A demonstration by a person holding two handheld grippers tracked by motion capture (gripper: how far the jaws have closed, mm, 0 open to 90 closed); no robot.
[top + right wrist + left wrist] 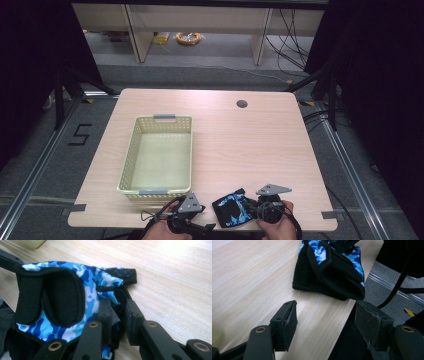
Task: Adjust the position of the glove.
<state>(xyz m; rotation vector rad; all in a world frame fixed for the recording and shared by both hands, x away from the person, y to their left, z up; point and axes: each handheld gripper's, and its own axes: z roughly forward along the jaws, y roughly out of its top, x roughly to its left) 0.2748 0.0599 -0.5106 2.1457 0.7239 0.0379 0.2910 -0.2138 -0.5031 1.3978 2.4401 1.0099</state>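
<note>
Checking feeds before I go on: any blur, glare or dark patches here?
High view: sharp, black surroundings, table evenly lit. Left gripper view: near tabletop smeared, glove fairly crisp. Right gripper view: glare washes out the wood at top right; glove in focus.

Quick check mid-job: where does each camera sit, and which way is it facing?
High view: above the near edge, facing forward and down on table, basket, both hands.
Left gripper view: on left gripper, facing the glove; fingers apart.
Right gripper view: on right gripper, shut on the glove's edge.
All three share the glove.
</note>
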